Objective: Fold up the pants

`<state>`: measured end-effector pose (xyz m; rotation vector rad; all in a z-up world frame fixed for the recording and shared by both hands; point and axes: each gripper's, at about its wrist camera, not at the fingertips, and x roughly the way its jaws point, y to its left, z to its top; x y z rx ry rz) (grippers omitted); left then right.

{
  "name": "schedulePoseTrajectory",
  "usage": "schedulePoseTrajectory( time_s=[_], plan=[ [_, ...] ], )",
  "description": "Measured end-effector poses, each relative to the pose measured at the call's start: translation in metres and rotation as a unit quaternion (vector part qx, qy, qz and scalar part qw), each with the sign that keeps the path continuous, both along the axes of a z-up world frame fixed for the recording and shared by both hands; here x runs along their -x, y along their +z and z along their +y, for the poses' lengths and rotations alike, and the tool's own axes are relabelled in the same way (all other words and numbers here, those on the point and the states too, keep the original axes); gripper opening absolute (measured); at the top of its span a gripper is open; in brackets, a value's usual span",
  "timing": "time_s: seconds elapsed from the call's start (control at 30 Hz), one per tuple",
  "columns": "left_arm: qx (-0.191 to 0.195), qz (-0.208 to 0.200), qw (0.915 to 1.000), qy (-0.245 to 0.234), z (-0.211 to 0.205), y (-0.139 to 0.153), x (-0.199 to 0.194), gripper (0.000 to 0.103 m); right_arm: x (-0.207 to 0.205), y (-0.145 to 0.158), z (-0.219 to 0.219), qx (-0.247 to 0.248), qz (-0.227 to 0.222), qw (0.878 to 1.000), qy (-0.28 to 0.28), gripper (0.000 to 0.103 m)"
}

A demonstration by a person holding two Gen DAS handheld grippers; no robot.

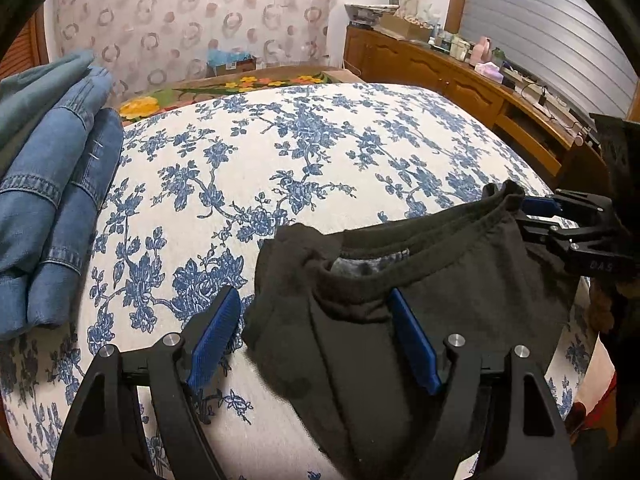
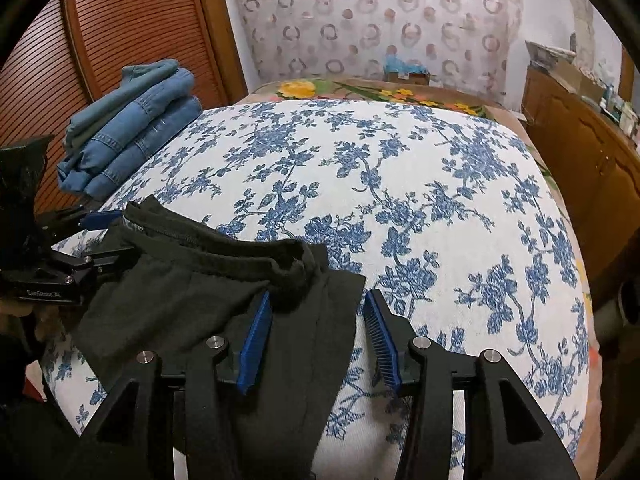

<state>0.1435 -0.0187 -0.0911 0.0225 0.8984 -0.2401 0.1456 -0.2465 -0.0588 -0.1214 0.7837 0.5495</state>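
Black pants (image 1: 440, 280) lie bunched at the near edge of the bed, waistband up; they also show in the right wrist view (image 2: 192, 288). My left gripper (image 1: 316, 320) is open, its jaws wide apart around the pants' left waist corner, cloth between the blue pads (image 1: 216, 336). My right gripper (image 2: 318, 320) is open too, jaws astride the pants' right waist corner. Each gripper shows in the other's view: the right gripper (image 1: 536, 216) at the far right of the waistband, the left gripper (image 2: 108, 240) at its far left end.
The bed (image 1: 320, 152) has a white cover with blue flowers. A stack of folded jeans (image 1: 56, 184) sits at its far left, also in the right wrist view (image 2: 128, 128). A wooden dresser (image 1: 460, 80) with clutter runs along the right. A louvred wooden door (image 2: 100, 32) stands at left.
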Motion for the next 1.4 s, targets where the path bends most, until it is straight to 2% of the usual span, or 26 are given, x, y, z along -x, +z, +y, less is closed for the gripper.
schedulePoseTrajectory(
  time_s=[0.33, 0.43, 0.5, 0.53, 0.63, 0.7, 0.77, 0.8, 0.87, 1.03, 1.4],
  plan=[
    [0.003, -0.001, 1.0, 0.0, 0.0, 0.0, -0.003, 0.077, 0.002, -0.002, 0.001, -0.001, -0.003, 1.0, 0.009, 0.05],
    [0.011, -0.001, 0.9999, -0.005, 0.001, 0.001, -0.004, 0.071, 0.003, -0.002, 0.003, 0.002, -0.004, 1.0, 0.012, 0.05],
    [0.018, -0.001, 0.9998, -0.009, 0.001, 0.002, -0.004, 0.064, 0.004, -0.001, 0.003, 0.001, -0.004, 1.0, 0.016, 0.049],
    [0.019, -0.002, 0.9998, -0.01, 0.0, 0.002, -0.004, 0.062, 0.004, -0.001, 0.003, 0.0, -0.004, 1.0, 0.016, 0.047],
    [0.028, -0.004, 0.9995, -0.016, -0.001, 0.003, -0.003, 0.049, 0.005, -0.002, 0.004, -0.003, -0.003, 1.0, 0.021, 0.04],
    [0.033, -0.007, 0.9993, -0.018, -0.002, 0.004, -0.001, 0.035, 0.004, -0.002, 0.005, -0.004, -0.002, 1.0, 0.023, 0.033],
    [0.034, -0.011, 0.9992, -0.018, -0.002, 0.006, 0.0, 0.027, 0.004, -0.002, 0.005, -0.009, 0.001, 1.0, 0.026, 0.021],
    [0.034, -0.014, 0.9992, -0.018, -0.002, 0.008, 0.001, 0.021, 0.004, -0.003, 0.004, -0.014, 0.003, 0.999, 0.029, 0.018],
    [0.039, -0.019, 0.9989, -0.018, -0.001, 0.012, 0.003, 0.018, 0.003, -0.003, 0.004, -0.022, 0.005, 0.999, 0.03, 0.015],
    [0.049, -0.034, 0.998, -0.02, 0.001, 0.024, 0.008, 0.015, 0.006, 0.001, 0.002, -0.033, -0.001, 0.999, 0.03, 0.014],
    [0.057, -0.074, 0.9953, -0.025, -0.001, 0.053, 0.02, 0.014, 0.024, 0.028, -0.007, -0.058, -0.045, 0.997, 0.025, 0.012]
  ],
)
